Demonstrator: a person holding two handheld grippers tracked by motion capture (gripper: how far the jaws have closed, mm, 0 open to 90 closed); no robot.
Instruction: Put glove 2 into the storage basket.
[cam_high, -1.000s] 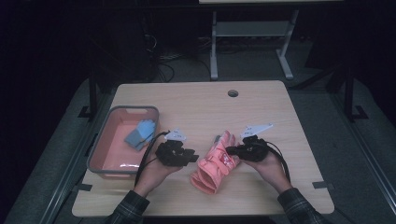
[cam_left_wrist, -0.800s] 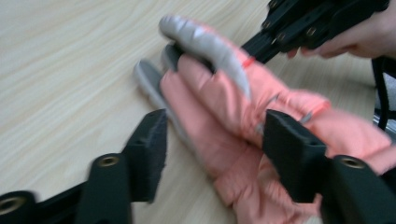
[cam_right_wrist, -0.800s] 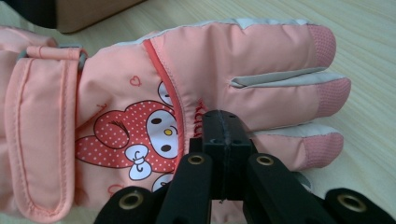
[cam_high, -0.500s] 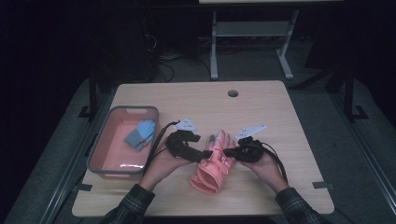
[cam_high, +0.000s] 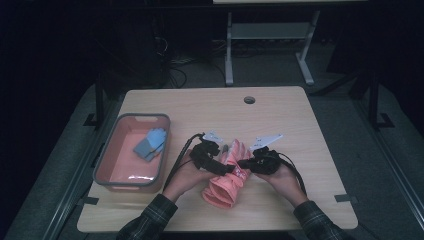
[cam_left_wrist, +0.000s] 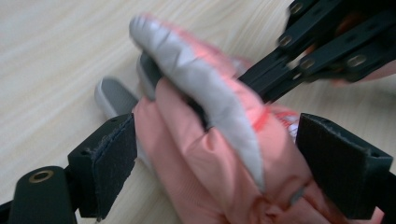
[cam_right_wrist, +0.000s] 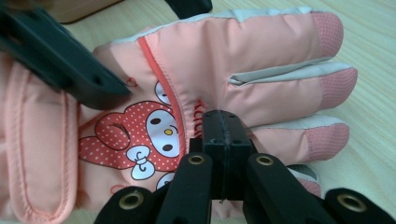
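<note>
On table centre: padded pink fabric glove lay flat.
Left gripper: jaws wide, straddling glove.
Right gripper: jaws closed, nothing visibly clamped.

A dim lab or recording room, not a home: the pale wooden worktop has a cable hole and stands on grey carpet. At the far side, loose cables trail by a white metal table frame.

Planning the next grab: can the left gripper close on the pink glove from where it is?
Probably yes. The left gripper is open with its fingers on either side of the pink glove; the right gripper also meets the glove.
</note>
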